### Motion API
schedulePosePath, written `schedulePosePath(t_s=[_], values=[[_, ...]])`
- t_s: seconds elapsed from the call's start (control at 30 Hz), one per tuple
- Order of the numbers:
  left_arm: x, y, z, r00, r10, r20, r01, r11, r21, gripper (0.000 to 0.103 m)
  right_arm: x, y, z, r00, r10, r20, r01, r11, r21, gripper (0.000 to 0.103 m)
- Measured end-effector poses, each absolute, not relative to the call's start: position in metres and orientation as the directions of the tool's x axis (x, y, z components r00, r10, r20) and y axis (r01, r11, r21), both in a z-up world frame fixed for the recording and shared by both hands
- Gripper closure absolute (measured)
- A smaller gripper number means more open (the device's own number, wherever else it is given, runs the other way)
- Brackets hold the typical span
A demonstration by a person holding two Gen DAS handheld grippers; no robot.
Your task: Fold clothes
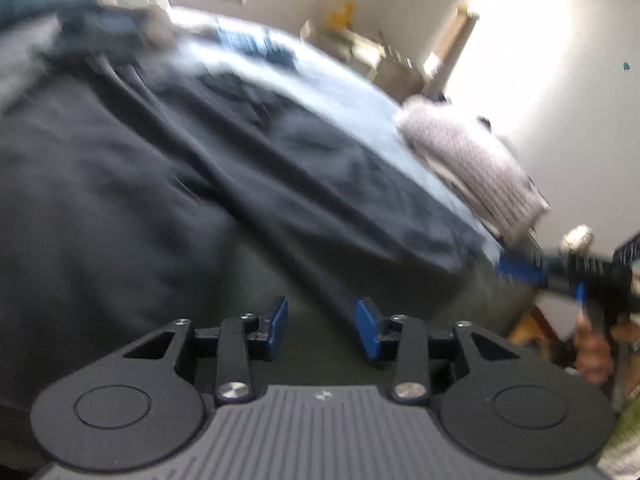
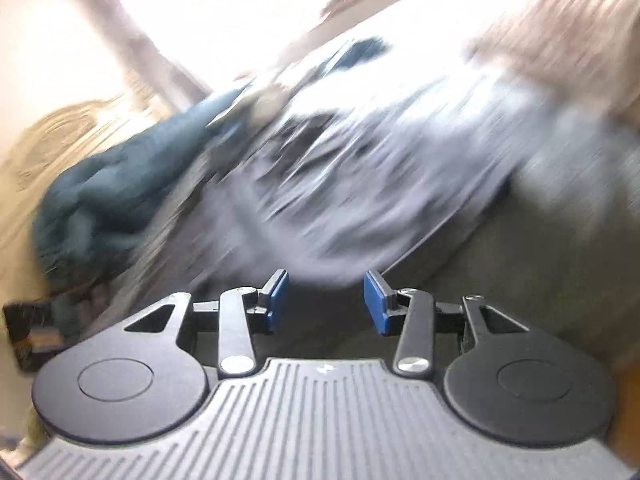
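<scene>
Two wrist views over a bed, both smeared by motion. The left gripper (image 1: 322,326) hangs over the near part of a dark garment (image 1: 224,168) that lies spread and creased across the pale bed sheet (image 1: 352,92); its blue pads (image 1: 279,322) stand partly apart with only cloth behind the gap — nothing is pinched. The right gripper (image 2: 327,300) shows the same posture: pads part-open and empty, poised above a grey-green cover (image 2: 520,264) at the near edge, just short of a pale, streaked fabric (image 2: 360,168) whose identity the blur hides.

In the left view the right gripper appears again at the right edge, carried in a hand (image 1: 596,352). A folded grey knit (image 1: 472,164) sits far right on the bed, and a teal garment (image 2: 100,200) lies bunched at the left in the right view.

The step in hand appears to be the approach for a fresh grasp. To do it well, each gripper should likely settle and slow first, then take a single layer at an edge or corner of the dark garment — not a mid-panel crease — with the two grasps level, so the fold line falls straight.
</scene>
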State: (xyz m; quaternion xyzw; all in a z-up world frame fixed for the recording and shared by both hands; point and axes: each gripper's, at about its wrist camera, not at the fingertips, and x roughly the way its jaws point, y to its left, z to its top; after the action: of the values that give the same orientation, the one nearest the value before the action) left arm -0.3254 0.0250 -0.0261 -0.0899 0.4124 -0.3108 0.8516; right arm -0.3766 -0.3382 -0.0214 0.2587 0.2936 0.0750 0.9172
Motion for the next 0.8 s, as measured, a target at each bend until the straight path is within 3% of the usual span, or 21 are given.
schedulePosePath(t_s=[0.17,0.43,0.5,0.57,0.63,0.8], values=[[-0.328,-0.005,-0.044,0.450,-0.596,-0.665,0.460,0.793,-0.399,0.073,-0.359,-0.373,-0.019,0.854,0.125,-0.505,0.061,0.939,0.337,0.061],[-0.321,-0.026,-0.047,0.478,-0.580,-0.660,0.466,0.804,-0.370,0.080,-0.314,-0.345,-0.043,0.801,0.110,-0.588,-0.076,0.994,0.082,0.065],[-0.323,-0.029,-0.046,0.483,-0.575,-0.660,0.480,0.805,-0.350,0.080,-0.307,-0.343,-0.052,0.771,0.113,-0.627,-0.100,0.993,0.056,0.070],[-0.323,-0.030,-0.046,0.484,-0.573,-0.661,0.489,0.804,-0.339,0.080,-0.305,-0.340,-0.057,0.768,0.087,-0.634,-0.108,0.994,0.006,0.091],[-0.323,-0.030,-0.045,0.482,-0.574,-0.661,0.493,0.802,-0.338,0.080,-0.307,-0.342,-0.053,0.777,0.091,-0.622,-0.106,0.994,0.013,0.099],[-0.320,-0.029,-0.044,0.466,-0.591,-0.658,0.490,0.792,-0.364,0.075,-0.307,-0.360,-0.032,0.825,0.096,-0.557,-0.052,0.994,0.093,0.100]])
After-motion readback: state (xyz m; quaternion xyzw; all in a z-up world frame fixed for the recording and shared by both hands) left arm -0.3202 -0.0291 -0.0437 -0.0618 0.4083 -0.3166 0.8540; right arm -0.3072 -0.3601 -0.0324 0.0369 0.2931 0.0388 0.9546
